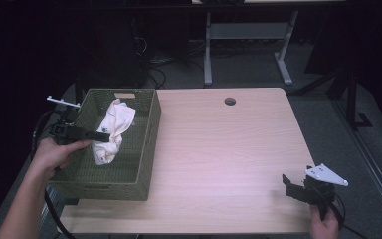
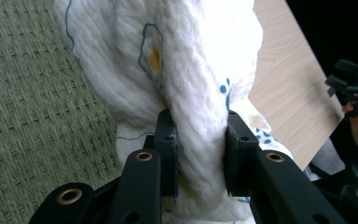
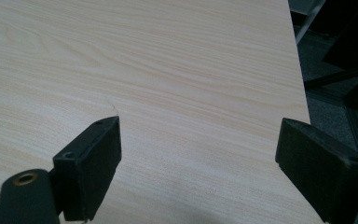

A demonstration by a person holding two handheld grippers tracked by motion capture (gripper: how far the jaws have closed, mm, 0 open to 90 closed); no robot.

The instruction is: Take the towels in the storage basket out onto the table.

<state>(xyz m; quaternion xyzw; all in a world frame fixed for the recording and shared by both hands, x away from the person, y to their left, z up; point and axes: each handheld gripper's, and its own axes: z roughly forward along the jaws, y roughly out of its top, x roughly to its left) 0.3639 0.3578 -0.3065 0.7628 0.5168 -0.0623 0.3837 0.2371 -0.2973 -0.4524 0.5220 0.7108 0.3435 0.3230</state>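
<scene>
A white cloth with small blue and yellow prints hangs bunched inside the green woven basket at the table's left. My left gripper reaches over the basket's left wall and is shut on the cloth. In the left gripper view the cloth is pinched in a thick fold at my left gripper, above the basket's woven floor. My right gripper hovers open near the table's front right corner; in the right gripper view its wide-apart jaws hold nothing above bare wood.
The light wooden table has a round cable hole near its far edge. Dark floor, cables and a desk frame lie beyond. The other hand and gripper appear at the right of the left gripper view.
</scene>
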